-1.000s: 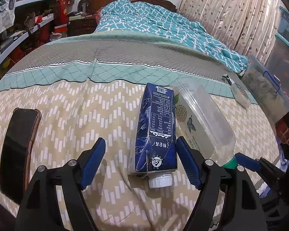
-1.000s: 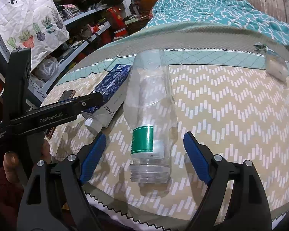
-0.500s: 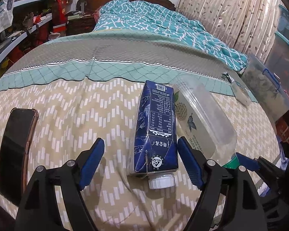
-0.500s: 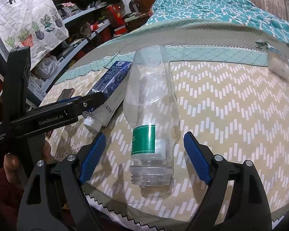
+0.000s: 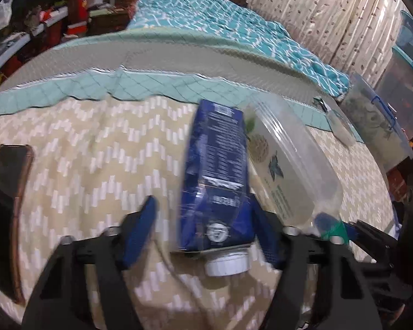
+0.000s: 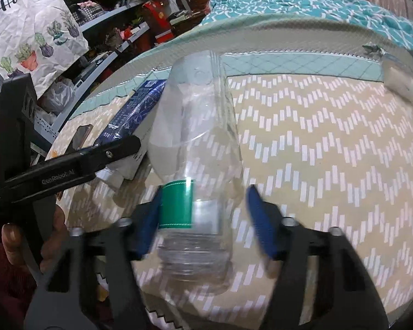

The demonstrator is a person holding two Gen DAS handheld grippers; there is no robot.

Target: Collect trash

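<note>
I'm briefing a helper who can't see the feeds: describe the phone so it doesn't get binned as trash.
Start at the bed's beige chevron-patterned blanket. The dark blue drink carton with a white screw cap lies mid-blanket, with the clear plastic bottle with a green label on one side; the flat black phone in a brown case lies apart on the carton's other side. It is the only thin, dark, glossy slab there.

L tongs [image 5: 202, 228] and R tongs [image 6: 206, 220] both pointing steeply down, jaws closing in, still partly apart. Person's hand [image 6: 27, 244] gripping L handle.
</note>
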